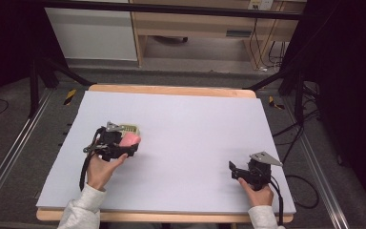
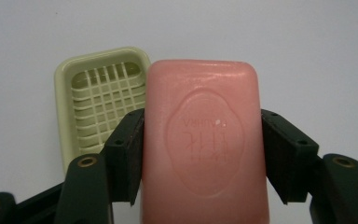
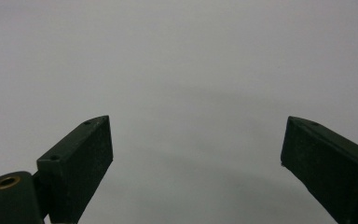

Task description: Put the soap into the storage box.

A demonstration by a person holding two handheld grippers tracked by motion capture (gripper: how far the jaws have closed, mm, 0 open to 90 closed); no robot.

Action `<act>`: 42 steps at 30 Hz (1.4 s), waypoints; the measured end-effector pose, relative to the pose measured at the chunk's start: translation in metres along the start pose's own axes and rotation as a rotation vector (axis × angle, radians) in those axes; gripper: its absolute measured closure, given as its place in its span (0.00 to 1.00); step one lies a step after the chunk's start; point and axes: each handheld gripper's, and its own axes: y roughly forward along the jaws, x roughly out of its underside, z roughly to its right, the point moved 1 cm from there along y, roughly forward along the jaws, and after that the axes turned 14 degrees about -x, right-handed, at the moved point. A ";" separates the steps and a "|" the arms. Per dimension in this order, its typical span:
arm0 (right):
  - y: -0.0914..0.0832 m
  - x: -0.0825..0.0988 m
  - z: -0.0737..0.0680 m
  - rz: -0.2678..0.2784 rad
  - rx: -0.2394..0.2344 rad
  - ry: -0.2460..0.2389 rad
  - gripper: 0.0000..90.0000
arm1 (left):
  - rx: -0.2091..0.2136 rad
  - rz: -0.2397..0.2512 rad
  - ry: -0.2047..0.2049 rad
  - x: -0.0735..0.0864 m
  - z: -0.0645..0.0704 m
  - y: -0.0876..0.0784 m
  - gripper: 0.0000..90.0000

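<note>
**Soap bar clamped in left gripper beside the soap dish**

The left gripper point(image 2: 203, 156) is closed on a pink bar of soap point(image 2: 204, 144). Its two black pads press flat against the bar's long sides, one on each side, roughly at mid-length. The stamped face of the bar points toward the gripper's camera, and the far end of the bar projects beyond the pads.

In the high view the left gripper point(image 1: 132, 142) sits at the left part of the pale surface point(image 1: 190, 143), with the soap point(image 1: 130, 139) at its tip. A pale green soap dish point(image 2: 100, 100) with a slatted grid floor lies on the surface behind and to one side of the bar; the bar overlaps the dish's near edge in the left gripper view, and whether the two touch cannot be told.

The right gripper point(image 1: 233, 170) rests at the right near part of the surface, well apart from the soap. Its jaws stand wide apart with nothing between them, as the right gripper point(image 3: 196, 144) view confirms.
</note>
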 end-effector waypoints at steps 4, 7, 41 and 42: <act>0.000 0.000 0.000 0.000 -0.003 -0.002 0.10 | -0.005 0.003 -0.008 -0.002 -0.005 -0.001 0.41; 0.000 0.000 0.000 0.000 0.000 -0.001 0.10 | -0.008 0.008 -0.021 -0.004 -0.008 -0.001 0.41; 0.002 0.000 0.000 -0.004 0.001 -0.008 0.10 | -0.086 -0.036 -0.075 -0.020 -0.035 0.031 0.41; 0.002 0.000 0.000 -0.004 0.001 -0.005 0.10 | -0.091 -0.037 -0.073 -0.020 -0.035 0.032 0.41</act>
